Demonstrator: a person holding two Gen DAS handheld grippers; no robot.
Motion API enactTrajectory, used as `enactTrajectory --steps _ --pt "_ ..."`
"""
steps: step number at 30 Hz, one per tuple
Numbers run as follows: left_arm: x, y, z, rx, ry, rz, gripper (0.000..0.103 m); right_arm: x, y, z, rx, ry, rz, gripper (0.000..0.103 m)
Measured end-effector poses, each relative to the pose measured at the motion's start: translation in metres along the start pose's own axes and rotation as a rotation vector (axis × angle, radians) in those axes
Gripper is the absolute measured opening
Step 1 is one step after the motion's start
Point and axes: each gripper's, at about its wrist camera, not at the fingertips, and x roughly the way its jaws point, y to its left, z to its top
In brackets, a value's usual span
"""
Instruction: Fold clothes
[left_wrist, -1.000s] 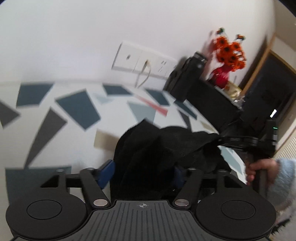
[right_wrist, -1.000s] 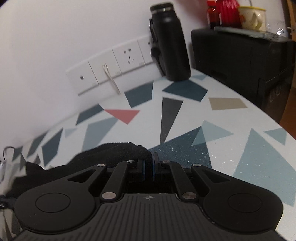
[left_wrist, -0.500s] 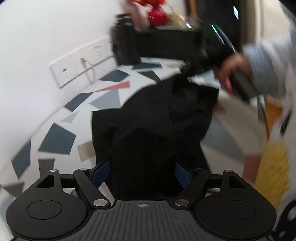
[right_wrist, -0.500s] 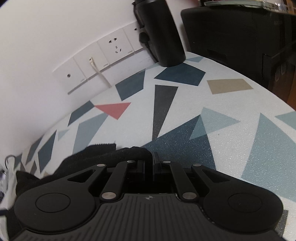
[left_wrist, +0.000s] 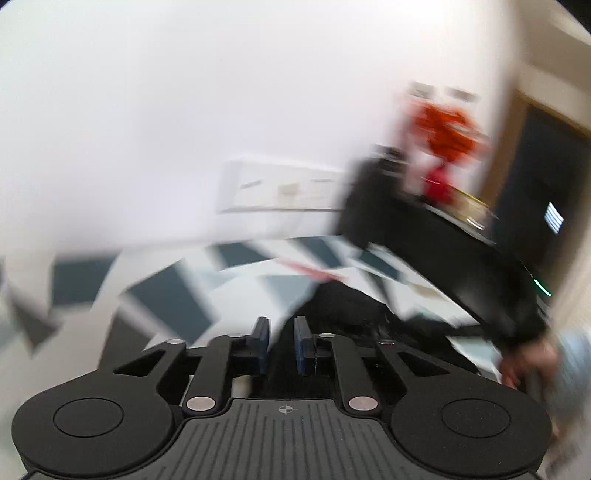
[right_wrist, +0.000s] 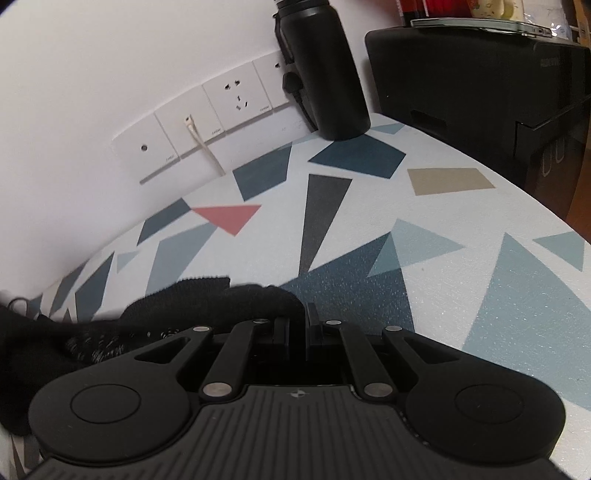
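Observation:
A black knitted garment (right_wrist: 207, 299) lies bunched on the patterned table (right_wrist: 369, 206). In the right wrist view it spreads from the fingers out to the left edge. My right gripper (right_wrist: 306, 314) is shut on its near edge, low over the table. The left wrist view is heavily motion-blurred. There the garment (left_wrist: 351, 310) stretches from the right toward my left gripper (left_wrist: 281, 341). The blue pads stand close together with dark cloth between them. A person's hand (left_wrist: 532, 358) shows at the right edge.
A black bottle (right_wrist: 321, 74) stands by the wall sockets (right_wrist: 221, 107) at the back. A black box (right_wrist: 480, 92) sits at the table's far right, with red flowers (left_wrist: 447, 129) on top. The table edge curves along the right.
My left gripper's jaws have gone from wide apart around the cloth to nearly together on it, and that view has swung fast. The right gripper stayed shut and barely moved.

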Motion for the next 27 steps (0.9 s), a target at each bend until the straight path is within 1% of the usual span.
enactTrajectory --steps 1,2,3,4,5,6,7,10,12,14,15,17,18,19,20,22,23,27 --pt "0.004 0.007 0.001 -0.054 0.005 0.003 0.028 0.000 0.000 -0.001 -0.002 0.003 0.000 0.008" --pt "0.009 0.007 -0.001 -0.060 0.025 -0.005 0.031 0.000 0.001 -0.001 -0.004 0.006 0.000 0.008" --pt "0.011 0.005 -0.003 -0.048 0.035 -0.021 0.038 -0.001 0.001 -0.002 -0.006 0.009 0.000 0.008" --pt "0.013 0.000 -0.004 -0.025 0.037 -0.031 0.049 -0.001 0.002 -0.002 -0.009 0.012 -0.001 0.008" --pt "0.013 -0.006 -0.004 0.009 0.030 -0.031 0.056 -0.001 0.002 -0.003 -0.011 0.015 -0.001 0.008" --pt "0.012 -0.012 -0.003 0.041 0.018 -0.024 0.070 -0.001 0.003 -0.004 -0.013 0.018 -0.001 0.008" --pt "0.011 -0.017 -0.002 0.066 0.007 -0.021 0.078 -0.002 0.003 -0.004 -0.015 0.021 -0.001 0.008" --pt "0.008 -0.031 0.003 0.111 -0.023 -0.030 0.082 -0.002 0.004 -0.006 -0.021 0.031 -0.002 0.008" --pt "0.011 -0.039 0.007 0.118 -0.021 -0.052 0.084 -0.003 0.005 -0.007 -0.022 0.034 -0.001 0.008" --pt "0.016 -0.044 0.009 0.147 0.002 -0.056 0.084 -0.003 0.004 -0.007 -0.021 0.036 0.006 0.008" --pt "0.019 -0.046 0.009 0.160 0.019 -0.054 0.079 -0.003 0.004 -0.007 -0.021 0.037 0.008 0.008" --pt "0.027 -0.048 0.009 0.182 0.063 -0.045 0.048 -0.004 0.004 -0.008 -0.022 0.039 0.011 0.008" --pt "0.031 -0.048 0.009 0.179 0.082 -0.037 0.019 -0.004 0.003 -0.008 -0.022 0.040 0.012 0.008" --pt "0.032 -0.046 0.010 0.156 0.088 -0.028 0.010 -0.003 0.003 -0.009 -0.023 0.043 0.013 0.008" --pt "0.033 -0.043 0.011 0.127 0.085 -0.021 0.010 -0.003 0.003 -0.009 -0.023 0.045 0.014 0.008" --pt "0.032 -0.038 0.012 0.077 0.073 -0.016 0.005 -0.003 0.002 -0.009 -0.022 0.049 0.013 0.008" --pt "0.032 -0.036 0.013 0.059 0.074 -0.012 0.005 -0.002 0.003 -0.009 -0.021 0.052 0.013 0.008" --pt "0.021 -0.029 0.010 0.013 0.090 -0.015 0.004 -0.005 0.004 -0.006 -0.019 0.050 0.018 0.008"
